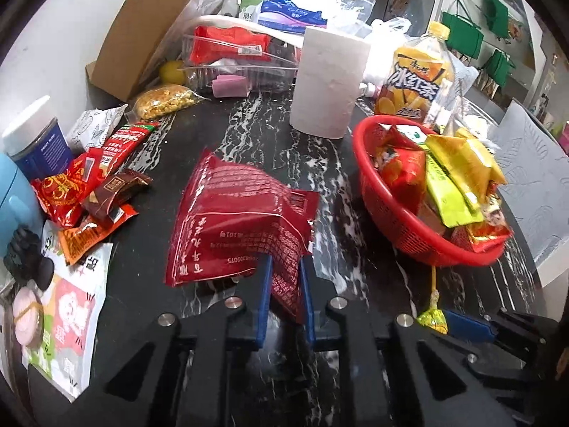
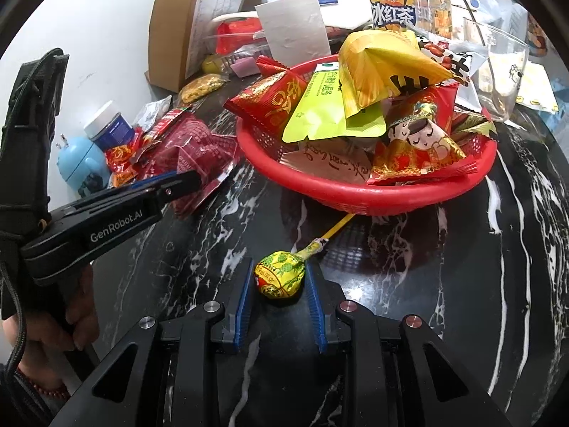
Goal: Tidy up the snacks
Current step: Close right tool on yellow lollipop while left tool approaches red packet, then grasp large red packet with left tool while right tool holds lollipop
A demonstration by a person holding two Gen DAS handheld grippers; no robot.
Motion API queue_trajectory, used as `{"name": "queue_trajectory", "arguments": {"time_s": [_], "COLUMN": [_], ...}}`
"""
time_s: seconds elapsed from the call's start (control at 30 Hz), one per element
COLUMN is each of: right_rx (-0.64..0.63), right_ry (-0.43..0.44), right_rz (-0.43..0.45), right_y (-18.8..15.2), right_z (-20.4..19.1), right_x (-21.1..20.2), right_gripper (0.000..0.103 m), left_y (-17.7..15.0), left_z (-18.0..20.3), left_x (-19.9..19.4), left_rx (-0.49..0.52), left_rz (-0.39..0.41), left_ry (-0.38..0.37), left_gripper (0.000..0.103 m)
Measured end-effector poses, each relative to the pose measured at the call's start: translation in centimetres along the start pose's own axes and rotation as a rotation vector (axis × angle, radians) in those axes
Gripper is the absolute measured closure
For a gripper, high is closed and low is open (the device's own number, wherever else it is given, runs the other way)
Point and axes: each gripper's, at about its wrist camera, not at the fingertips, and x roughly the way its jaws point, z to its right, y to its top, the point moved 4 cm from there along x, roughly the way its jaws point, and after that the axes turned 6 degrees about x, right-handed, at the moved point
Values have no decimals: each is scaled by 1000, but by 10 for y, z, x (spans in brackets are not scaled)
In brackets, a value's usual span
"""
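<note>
My left gripper [image 1: 286,274] is shut on the near corner of a dark red snack bag [image 1: 234,220], which lies mid-table; the same bag [image 2: 188,153] shows in the right wrist view with the left gripper [image 2: 192,179] on it. My right gripper [image 2: 279,281] is shut on a lollipop [image 2: 281,274] in a yellow-green wrapper, its stick pointing toward the red basket [image 2: 355,199]. In the left wrist view the lollipop [image 1: 432,316] and the right gripper's blue pads [image 1: 466,323] sit at the lower right. The red basket [image 1: 402,235] is heaped with snack packets.
A pile of small red and brown packets [image 1: 85,199] lies at the left by a blue jar [image 1: 39,142]. A paper roll [image 1: 327,82], a tea bottle [image 1: 416,78], a clear tray [image 1: 238,60] and a cardboard box [image 1: 149,25] stand behind. A person's hand [image 2: 67,320] holds the left gripper.
</note>
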Motion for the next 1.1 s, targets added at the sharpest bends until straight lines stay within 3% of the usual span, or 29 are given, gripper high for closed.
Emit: {"name": "queue_trajectory", "arguments": {"time_s": [0.33, 0.67, 0.77, 0.83, 0.87, 1.0, 1.1], "right_rx": [30, 16, 22, 20, 16, 11, 4], "right_ry": [-14, -23, -22, -24, -27, -35, -37], "right_rz": [11, 14, 25, 28, 29, 36, 36], "right_y": [-21, -46, -48, -49, -49, -50, -50], "right_z": [8, 5, 6, 5, 5, 4, 3], "right_x": [-17, -33, -35, -35, -35, -36, -35], "right_gripper": [75, 75, 75, 75, 75, 75, 75], "left_y": [-37, -72, -78, -79, -80, -88, -92], "left_z": [11, 12, 10, 10, 9, 9, 12], "left_x": [-31, -40, -42, -43, -44, -40, -37], "left_rx": [-9, -16, -25, -19, -21, -30, -20], "left_rz": [-5, -67, -58, -55, -49, -43, -67], "left_ry": [-43, 114, 136, 151, 160, 148, 164], "left_gripper": [88, 88, 82, 76, 66, 8, 1]}}
